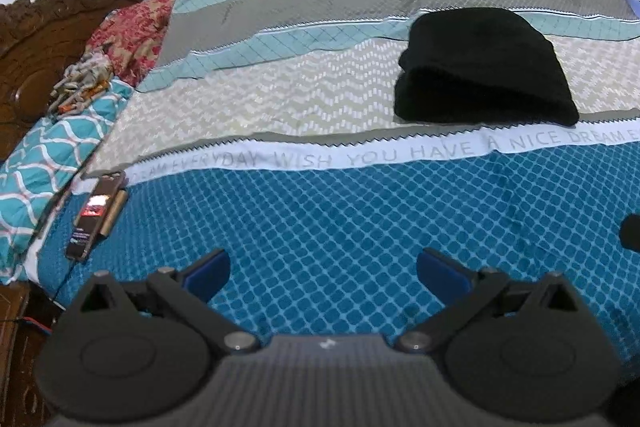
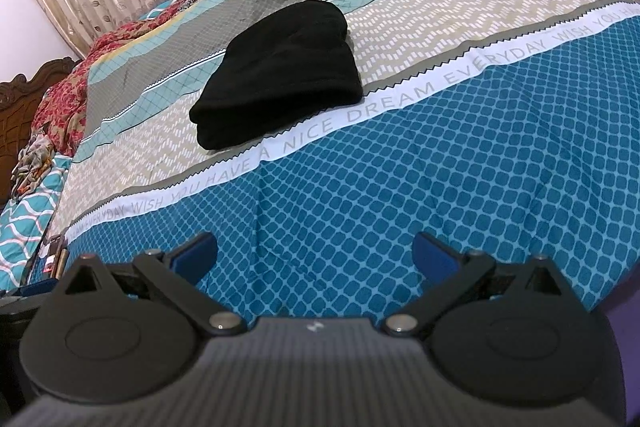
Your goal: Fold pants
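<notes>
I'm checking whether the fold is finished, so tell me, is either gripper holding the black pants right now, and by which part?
Nothing is held. The left gripper and right gripper are both open over the bedsheet, apart from the folded black pants.

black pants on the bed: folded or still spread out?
Folded. The black pants lie as a compact stacked bundle on the bedspread, layered edges visible at the near end; both claws are clear of them.

both wrist cameras looked forward past spread fingers, low over the bedspread (image 1: pixel 320 211), sharing the black pants (image 2: pixel 280 75) ahead.
</notes>
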Available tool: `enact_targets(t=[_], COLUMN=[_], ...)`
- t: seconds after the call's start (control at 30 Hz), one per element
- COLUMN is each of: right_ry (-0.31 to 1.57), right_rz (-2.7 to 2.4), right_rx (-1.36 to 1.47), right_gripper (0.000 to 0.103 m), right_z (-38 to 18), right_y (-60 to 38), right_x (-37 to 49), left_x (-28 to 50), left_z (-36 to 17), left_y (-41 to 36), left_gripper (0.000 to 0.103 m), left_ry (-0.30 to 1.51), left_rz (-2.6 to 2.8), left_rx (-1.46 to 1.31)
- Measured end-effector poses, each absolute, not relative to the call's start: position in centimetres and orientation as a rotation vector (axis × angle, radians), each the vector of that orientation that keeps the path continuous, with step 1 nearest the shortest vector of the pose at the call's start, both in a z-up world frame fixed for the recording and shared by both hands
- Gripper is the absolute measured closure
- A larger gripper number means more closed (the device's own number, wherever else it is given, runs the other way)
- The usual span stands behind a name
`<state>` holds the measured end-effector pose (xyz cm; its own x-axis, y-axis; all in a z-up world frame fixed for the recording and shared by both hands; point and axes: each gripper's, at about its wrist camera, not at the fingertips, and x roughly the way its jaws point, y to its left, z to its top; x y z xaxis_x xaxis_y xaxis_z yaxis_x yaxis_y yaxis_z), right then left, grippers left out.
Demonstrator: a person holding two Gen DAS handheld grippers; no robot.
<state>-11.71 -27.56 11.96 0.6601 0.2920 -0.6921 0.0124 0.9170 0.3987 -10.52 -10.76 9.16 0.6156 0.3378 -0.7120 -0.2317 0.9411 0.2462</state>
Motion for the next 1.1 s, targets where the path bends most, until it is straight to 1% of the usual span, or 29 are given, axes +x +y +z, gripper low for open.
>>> enact_targets(t=[0.23,0.53,1.1], right_ry=[0.837,0.837,0.851], right_rz=[0.166,0.166,0.163], right_rx=[0.387,0.391,0.402], right_gripper=[0.0,0.0,0.0], right_z=[12.0,12.1,12.0], right_y=[-27.4,-27.6,-27.9], right_x=[-11.8,-11.8,-11.8], left_x=[-10.7,-10.4,-10.4], left_z=[9.6,9.3,7.7], left_y=[-10.7,-10.5,-10.2], left_gripper=[0.0,0.0,0.0], left_ry=[0.789,0.808,0.987], left_rz=[0.404,0.412,0.274], left_rx=[0.226,0.233,0.048])
